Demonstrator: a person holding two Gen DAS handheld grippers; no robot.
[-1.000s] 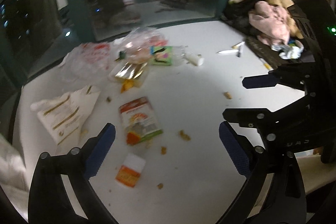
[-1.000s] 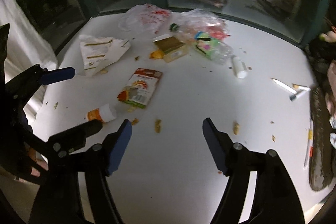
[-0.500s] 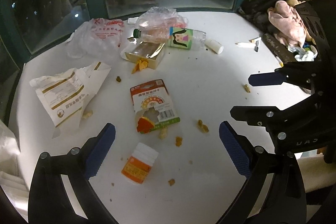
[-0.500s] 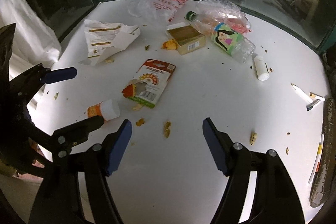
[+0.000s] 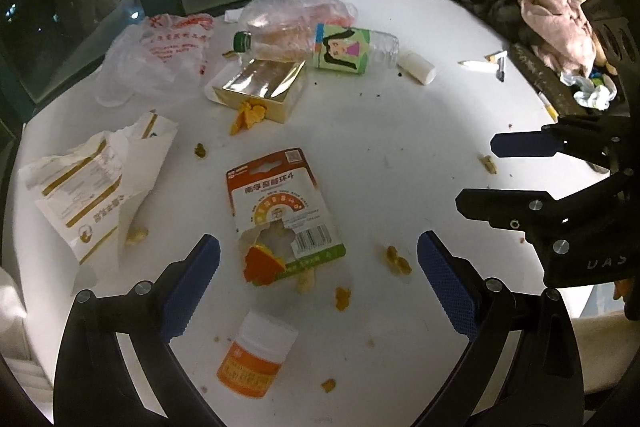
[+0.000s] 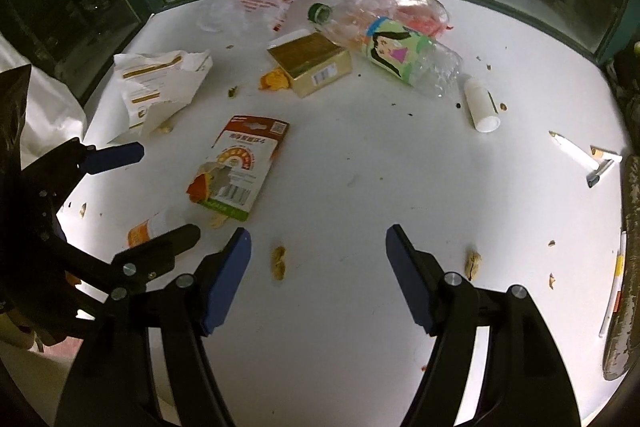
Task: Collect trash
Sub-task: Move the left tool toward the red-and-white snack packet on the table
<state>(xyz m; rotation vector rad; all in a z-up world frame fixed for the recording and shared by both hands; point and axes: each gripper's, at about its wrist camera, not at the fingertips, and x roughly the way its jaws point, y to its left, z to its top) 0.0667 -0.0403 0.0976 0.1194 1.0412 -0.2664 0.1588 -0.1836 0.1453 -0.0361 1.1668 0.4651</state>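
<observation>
Trash lies scattered on a white round table [image 5: 400, 155]. A torn red-and-green card package [image 5: 280, 211] lies just ahead of my open, empty left gripper [image 5: 318, 279]; it also shows in the right wrist view [image 6: 236, 171]. An orange pill bottle [image 5: 256, 355] lies between the left fingers. A gold box [image 5: 260, 87], a plastic bottle [image 5: 344, 47], a torn paper bag [image 5: 92, 183] and a white plastic bag [image 5: 168, 51] lie farther off. My right gripper [image 6: 318, 267] is open and empty over bare table with peanut shells [image 6: 279, 262].
A small white vial [image 6: 482, 103] and cigarette butts [image 6: 580, 157] lie at the right. A dark tray with pink cloth [image 5: 560, 23] stands at the table's right edge. Glass windows ring the far side. Crumbs dot the table.
Both grippers have moved forward and lower toward the table; the trash looks closer and larger. Both stay open and empty.
</observation>
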